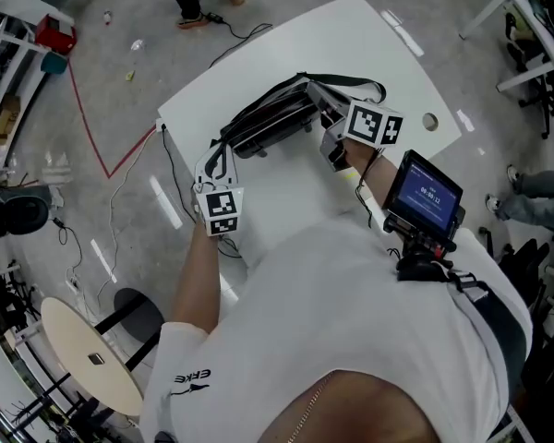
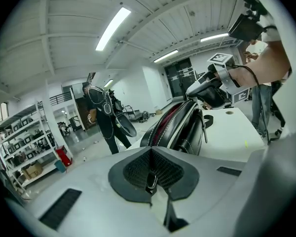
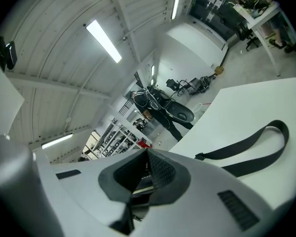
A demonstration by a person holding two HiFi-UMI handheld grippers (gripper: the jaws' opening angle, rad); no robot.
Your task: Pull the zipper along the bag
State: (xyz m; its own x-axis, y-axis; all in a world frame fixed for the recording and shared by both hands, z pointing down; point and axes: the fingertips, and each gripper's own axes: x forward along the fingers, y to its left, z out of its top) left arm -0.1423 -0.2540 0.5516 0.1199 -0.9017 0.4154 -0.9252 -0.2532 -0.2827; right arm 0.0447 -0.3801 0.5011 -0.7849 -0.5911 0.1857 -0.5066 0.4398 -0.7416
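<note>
The left gripper squeezed the little zipper ring, and the right gripper pinched the bag to hold it. The next move, I think, needed a slow straight pull

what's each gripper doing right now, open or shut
Left gripper: shut on the zipper pull.
Right gripper: shut on what looks like a bag edge.

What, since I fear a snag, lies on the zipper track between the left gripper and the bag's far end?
Nothing visible. The left gripper is shut on the zipper pull, and the track ahead runs bare to the far end of the bag, held by the right gripper. The strap lies aside on the table.
</note>
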